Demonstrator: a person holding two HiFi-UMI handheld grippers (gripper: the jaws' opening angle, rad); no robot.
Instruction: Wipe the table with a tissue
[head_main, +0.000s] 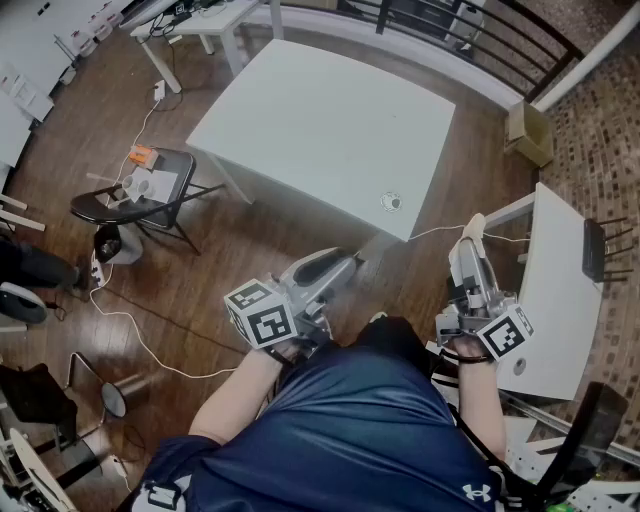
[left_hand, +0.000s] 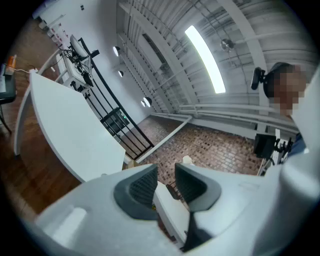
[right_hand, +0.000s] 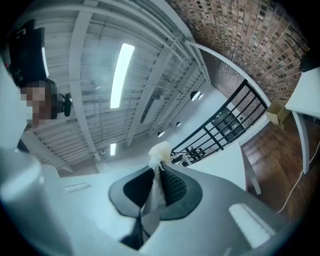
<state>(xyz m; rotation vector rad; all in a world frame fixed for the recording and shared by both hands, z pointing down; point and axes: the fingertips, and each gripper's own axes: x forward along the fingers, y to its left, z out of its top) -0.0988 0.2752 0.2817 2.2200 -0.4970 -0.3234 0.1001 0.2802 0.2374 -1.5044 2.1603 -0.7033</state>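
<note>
1. Shows a black folding chair (head_main: 150, 195) on the wood floor (head_main: 60, 170), an orange item (head_main: 143, 155) on its seat.
2. Shows a cardboard box (head_main: 528, 132) near a black railing (left_hand: 117, 125).
3. Shows a white cable (head_main: 140, 338) trailing over the boards.
4. Shows a white side desk (head_main: 555, 300), black item (head_main: 594, 250) on top.

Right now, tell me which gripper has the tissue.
The right gripper: a white tissue is pinched between its jaws, its tuft poking out past the tips. The left gripper has its jaws apart with nothing gripped.
</note>
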